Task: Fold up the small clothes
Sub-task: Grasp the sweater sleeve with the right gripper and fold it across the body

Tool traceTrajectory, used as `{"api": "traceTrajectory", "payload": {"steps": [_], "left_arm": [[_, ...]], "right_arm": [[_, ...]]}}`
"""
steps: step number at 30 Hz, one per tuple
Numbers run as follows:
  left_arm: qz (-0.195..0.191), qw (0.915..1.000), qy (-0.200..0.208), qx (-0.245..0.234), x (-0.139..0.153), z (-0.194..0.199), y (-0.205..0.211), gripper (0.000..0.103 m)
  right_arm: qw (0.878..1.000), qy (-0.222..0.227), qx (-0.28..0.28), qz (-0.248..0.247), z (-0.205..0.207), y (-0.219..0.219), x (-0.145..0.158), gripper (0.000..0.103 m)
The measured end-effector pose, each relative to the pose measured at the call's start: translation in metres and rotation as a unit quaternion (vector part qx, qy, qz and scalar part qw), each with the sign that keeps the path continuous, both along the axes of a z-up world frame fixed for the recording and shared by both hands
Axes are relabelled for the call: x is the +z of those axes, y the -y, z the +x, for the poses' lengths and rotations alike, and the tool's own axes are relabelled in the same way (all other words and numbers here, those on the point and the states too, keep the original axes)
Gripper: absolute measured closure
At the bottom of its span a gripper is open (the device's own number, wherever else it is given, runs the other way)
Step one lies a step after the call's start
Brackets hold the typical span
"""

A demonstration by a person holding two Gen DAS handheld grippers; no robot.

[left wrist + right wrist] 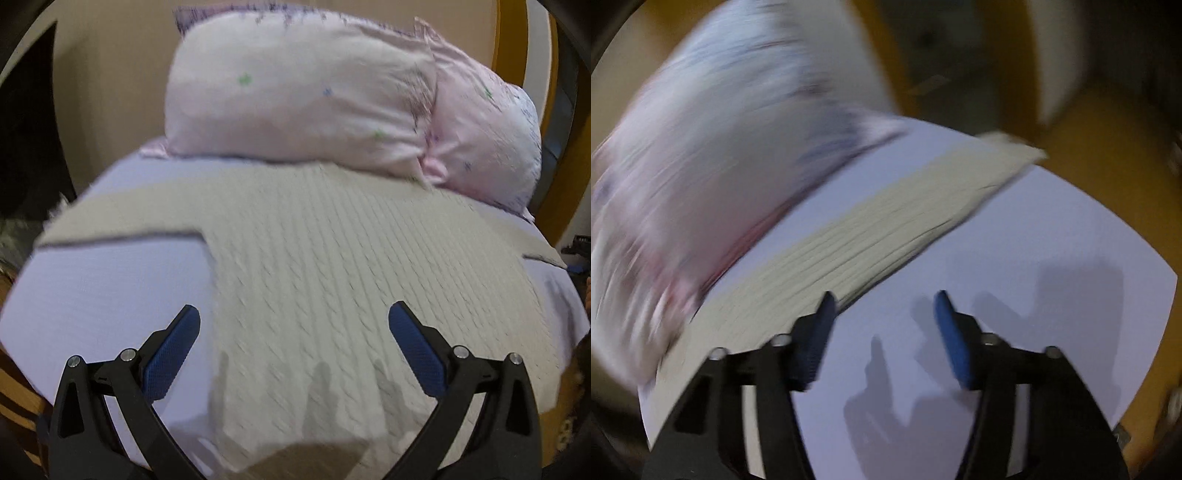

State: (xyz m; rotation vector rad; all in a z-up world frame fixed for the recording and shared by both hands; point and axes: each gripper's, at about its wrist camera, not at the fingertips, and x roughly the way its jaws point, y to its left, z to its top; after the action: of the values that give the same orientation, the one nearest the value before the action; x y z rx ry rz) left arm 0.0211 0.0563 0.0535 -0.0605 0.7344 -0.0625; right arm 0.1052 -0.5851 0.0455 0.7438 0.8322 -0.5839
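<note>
A cream cable-knit sweater (314,266) lies flat on the lilac bed sheet (103,288), body toward me, sleeves spread left and right. My left gripper (293,317) is open and empty, hovering over the sweater's lower left part near its hem. In the blurred right wrist view, one cream sleeve (886,221) stretches diagonally across the sheet (1034,240). My right gripper (884,301) is open and empty, just above the sheet beside the sleeve's lower edge.
Two pale pink patterned pillows (295,92) lie at the head of the bed, just beyond the sweater; they also show blurred in the right wrist view (701,147). A wooden bed frame (535,55) borders the mattress. The bed's corner edge (1145,314) is at right.
</note>
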Motion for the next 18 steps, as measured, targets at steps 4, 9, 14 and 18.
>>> {"api": "traceTrajectory", "payload": {"steps": [4, 9, 14, 18], "left_arm": [[0.012, 0.9996, -0.005, 0.025, 0.001, 0.021, -0.015, 0.001], [0.013, 0.9984, -0.014, 0.054, -0.002, 0.035, -0.040, 0.001], [-0.058, 0.9950, -0.025, 0.078, -0.008, 0.036, -0.086, 0.001], [-0.081, 0.9878, -0.012, 0.132, -0.006, 0.034, -0.128, 0.001]], "right_arm": [[0.997, -0.016, -0.059, 0.041, 0.016, 0.047, -0.026, 0.057], [0.996, 0.016, -0.087, 0.028, 0.028, 0.066, -0.033, 0.072], [0.995, 0.068, -0.079, 0.001, 0.034, 0.075, -0.020, 0.096], [0.978, 0.131, 0.035, -0.157, 0.043, -0.015, 0.050, 0.097]]}}
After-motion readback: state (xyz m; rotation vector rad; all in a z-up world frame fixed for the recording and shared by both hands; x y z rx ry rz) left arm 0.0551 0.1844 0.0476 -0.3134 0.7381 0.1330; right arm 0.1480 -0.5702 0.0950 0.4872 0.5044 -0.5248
